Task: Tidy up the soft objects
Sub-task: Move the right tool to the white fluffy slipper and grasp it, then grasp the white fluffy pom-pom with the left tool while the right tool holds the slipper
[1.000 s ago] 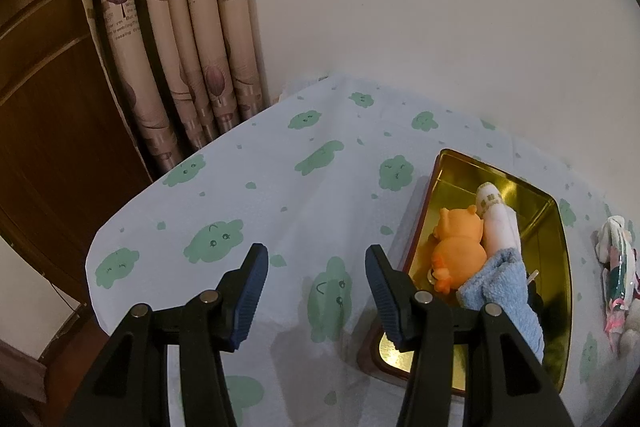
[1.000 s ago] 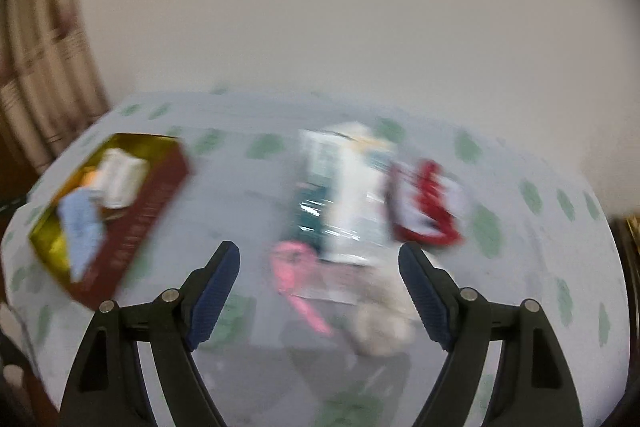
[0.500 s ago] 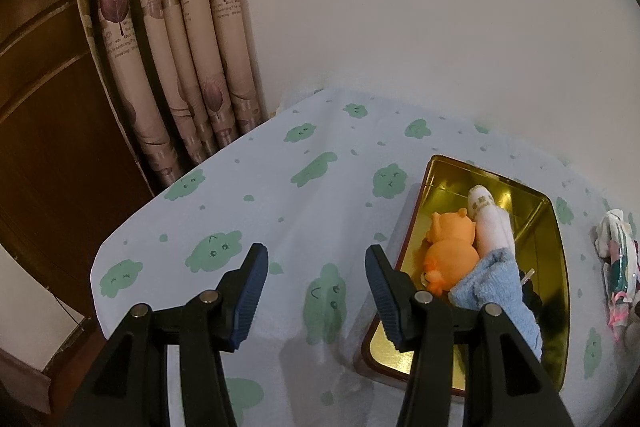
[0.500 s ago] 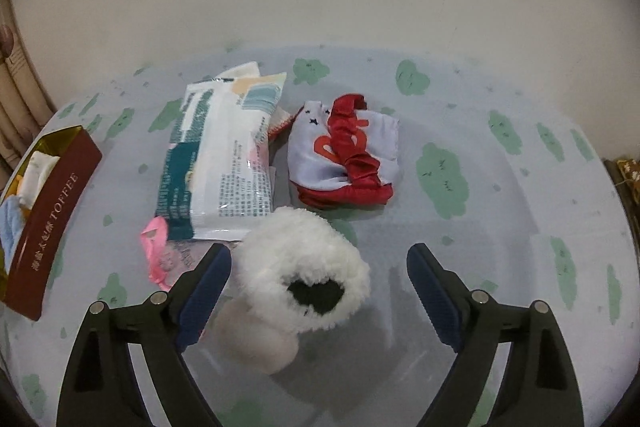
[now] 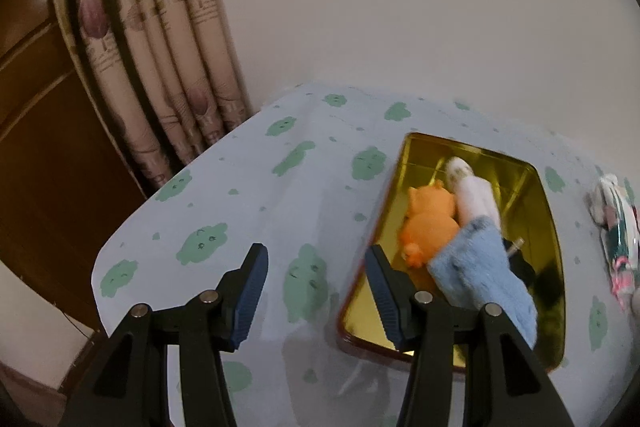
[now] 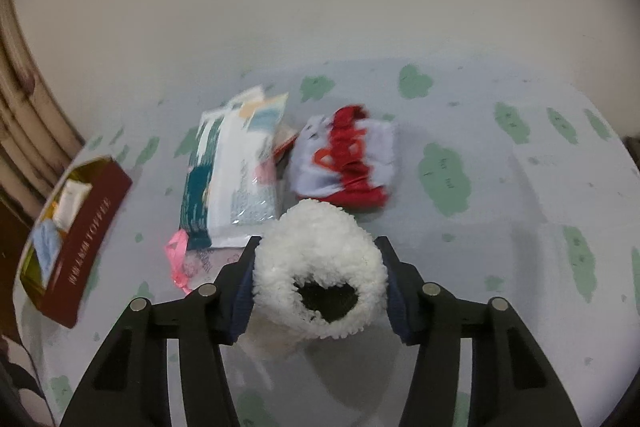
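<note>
1. Right gripper [image 6: 318, 277] has closed in since 0.5 s ago; its 2 fingers now flank and touch fleece cuff [image 6: 320, 267] on tablecloth [image 6: 500, 227].
2. Left gripper [image 5: 316, 287]: wide, holding nothing, beside tin [image 5: 548, 207].
3. Tin holds orange plush [image 5: 430, 227], blue cloth [image 5: 480, 267].

White fleece sock [image 6: 320, 267], gold tin [image 5: 548, 227], orange plush [image 5: 430, 227].

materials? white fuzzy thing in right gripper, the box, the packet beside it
White fuzzy item: looks like sherpa or boucle fleece, curly matte pile, dark opening; soft. Tin box: probably metal, mirror-like gold inside; in the right wrist view its outer wall is maroon with printed lettering. Packet: glossy plastic film with glare and crinkles, likely wipes or tissues.
</note>
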A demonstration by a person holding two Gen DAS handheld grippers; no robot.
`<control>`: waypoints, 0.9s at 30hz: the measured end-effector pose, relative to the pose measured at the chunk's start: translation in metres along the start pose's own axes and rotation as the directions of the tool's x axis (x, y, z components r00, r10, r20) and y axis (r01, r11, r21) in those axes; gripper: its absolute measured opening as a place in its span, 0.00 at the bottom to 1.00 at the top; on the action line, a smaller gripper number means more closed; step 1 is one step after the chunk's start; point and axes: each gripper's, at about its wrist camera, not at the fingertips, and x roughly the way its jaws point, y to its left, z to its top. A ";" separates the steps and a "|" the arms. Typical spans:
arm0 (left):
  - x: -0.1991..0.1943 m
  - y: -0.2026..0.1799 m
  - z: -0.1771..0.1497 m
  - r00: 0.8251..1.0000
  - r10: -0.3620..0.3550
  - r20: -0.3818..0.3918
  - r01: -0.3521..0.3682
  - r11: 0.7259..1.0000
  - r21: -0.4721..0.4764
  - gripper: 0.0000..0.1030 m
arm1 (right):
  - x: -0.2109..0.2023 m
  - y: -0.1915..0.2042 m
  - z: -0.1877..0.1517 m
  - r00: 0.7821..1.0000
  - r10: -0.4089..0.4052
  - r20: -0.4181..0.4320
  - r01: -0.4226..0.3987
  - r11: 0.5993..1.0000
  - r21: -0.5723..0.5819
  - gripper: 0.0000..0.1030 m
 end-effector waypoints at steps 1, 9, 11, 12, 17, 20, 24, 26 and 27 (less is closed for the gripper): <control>-0.003 -0.008 -0.001 1.000 -0.011 0.003 0.011 1.000 0.024 0.50 | -0.005 -0.005 -0.001 1.000 -0.012 0.009 0.012 1.000 0.001 0.50; -0.035 -0.082 -0.006 0.983 -0.182 -0.004 0.180 0.969 0.168 0.50 | -0.029 -0.051 -0.027 0.987 -0.162 0.023 0.162 0.987 -0.003 0.50; -0.044 -0.111 -0.009 0.968 -0.249 -0.020 0.247 0.944 0.219 0.52 | -0.033 -0.062 -0.033 0.984 -0.178 0.022 0.178 0.984 0.012 0.50; -0.046 -0.124 -0.011 0.961 -0.274 -0.032 0.274 0.932 0.238 0.55 | -0.034 -0.068 -0.035 0.983 -0.184 0.023 0.183 0.983 0.025 0.50; -0.059 -0.208 -0.025 0.875 -0.446 -0.190 0.485 0.808 0.336 0.55 | -0.029 -0.079 -0.043 0.980 -0.198 0.005 0.197 0.979 0.046 0.50; -0.062 -0.250 -0.028 0.799 -0.523 -0.299 0.599 0.737 0.312 0.55 | -0.027 -0.075 -0.043 0.978 -0.206 0.006 0.206 0.978 0.027 0.51; -0.061 -0.302 -0.031 0.747 -0.544 -0.382 0.653 0.709 0.266 0.55 | -0.021 -0.074 -0.046 0.979 -0.204 -0.020 0.205 0.979 0.011 0.54; -0.058 -0.325 -0.032 0.726 -0.534 -0.433 0.667 0.700 0.255 0.55 | -0.020 -0.076 -0.046 0.979 -0.201 -0.030 0.202 0.979 0.020 0.54; -0.056 -0.335 -0.033 0.714 -0.534 -0.452 0.676 0.695 0.247 0.55 | -0.020 -0.077 -0.046 0.980 -0.197 -0.032 0.197 0.980 0.023 0.54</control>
